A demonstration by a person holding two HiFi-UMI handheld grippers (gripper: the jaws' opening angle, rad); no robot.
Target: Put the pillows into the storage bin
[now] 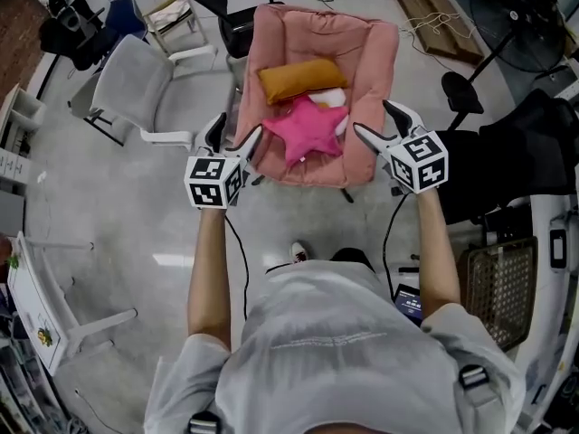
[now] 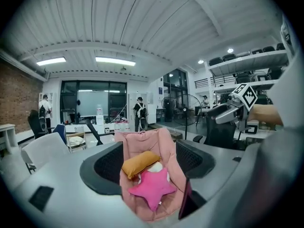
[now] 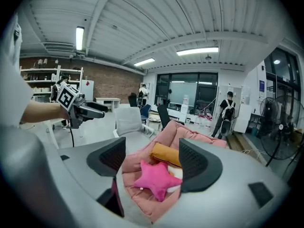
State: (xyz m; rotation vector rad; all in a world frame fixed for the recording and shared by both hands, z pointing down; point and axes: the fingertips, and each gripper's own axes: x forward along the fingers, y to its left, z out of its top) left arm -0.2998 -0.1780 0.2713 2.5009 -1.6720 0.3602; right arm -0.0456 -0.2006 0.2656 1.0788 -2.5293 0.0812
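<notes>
A pink star pillow (image 1: 308, 129) lies on the seat of a pink padded chair (image 1: 371, 70). An orange pillow (image 1: 300, 78) lies behind it, and a white pillow (image 1: 330, 98) peeks out between the two. My left gripper (image 1: 233, 135) hovers at the chair's front left corner, open and empty. At the front right corner is my right gripper (image 1: 382, 123), also open and empty. In the left gripper view the star pillow (image 2: 152, 188) and orange pillow (image 2: 140, 163) show between the wide jaws, well ahead of them. The right gripper view shows the star pillow (image 3: 154, 179) the same way.
A grey chair (image 1: 127, 84) stands to the left and a black chair (image 1: 231, 7) behind the pink one. A wicker basket (image 1: 498, 287) sits on the floor at the right, near a black seat (image 1: 534, 143). A white rack (image 1: 41, 315) is at the lower left. People stand far back.
</notes>
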